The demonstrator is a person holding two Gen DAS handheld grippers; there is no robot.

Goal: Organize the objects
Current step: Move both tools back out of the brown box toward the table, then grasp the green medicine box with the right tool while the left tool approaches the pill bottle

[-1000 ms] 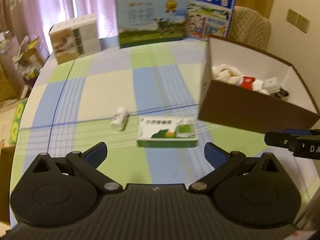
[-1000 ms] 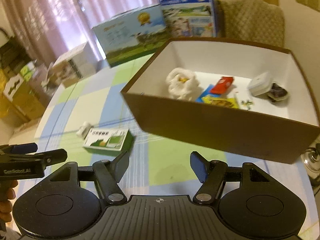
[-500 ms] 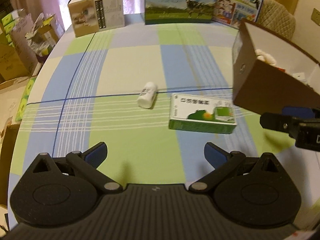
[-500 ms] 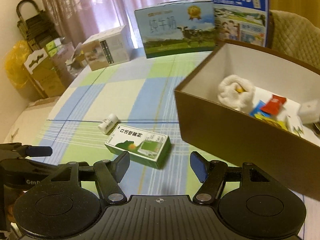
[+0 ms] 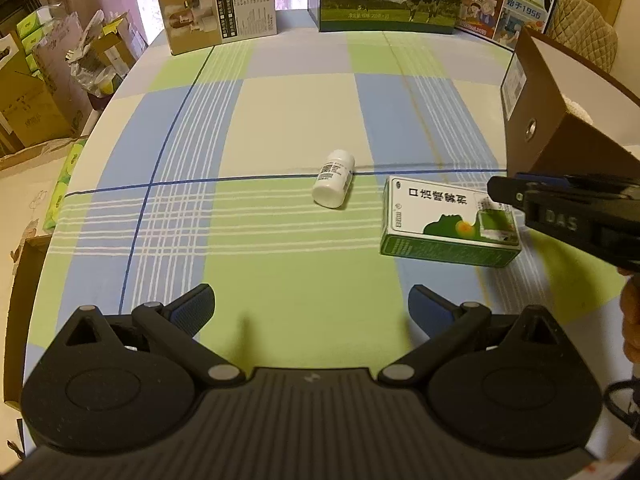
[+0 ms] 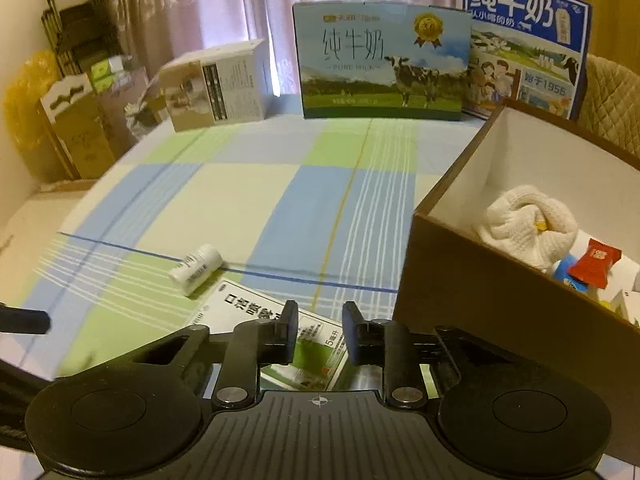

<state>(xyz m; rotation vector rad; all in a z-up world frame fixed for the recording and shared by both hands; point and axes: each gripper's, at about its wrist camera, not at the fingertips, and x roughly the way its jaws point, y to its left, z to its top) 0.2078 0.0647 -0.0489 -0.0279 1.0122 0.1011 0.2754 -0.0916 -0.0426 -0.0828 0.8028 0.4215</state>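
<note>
Flat rectangular cardboard carton (image 5: 448, 220) lying lengthwise left-right beside smooth white bottle (image 5: 334, 178); right gripper (image 6: 318, 334) narrowed above carton, left gripper (image 5: 310, 310) wide.

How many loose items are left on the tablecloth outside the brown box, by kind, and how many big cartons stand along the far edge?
White pill bottle, lying on its side: 1
Green-and-white medicine box, lying flat: 1
Milk cartons, standing: 2
Beige-and-white carton, standing: 1
Total: 5, of which 2 are loose items and 3 are big cartons.

White bottle (image 5: 333, 178) lies beside the green box (image 5: 448, 222); right gripper (image 5: 505, 192) over the box's end.
</note>
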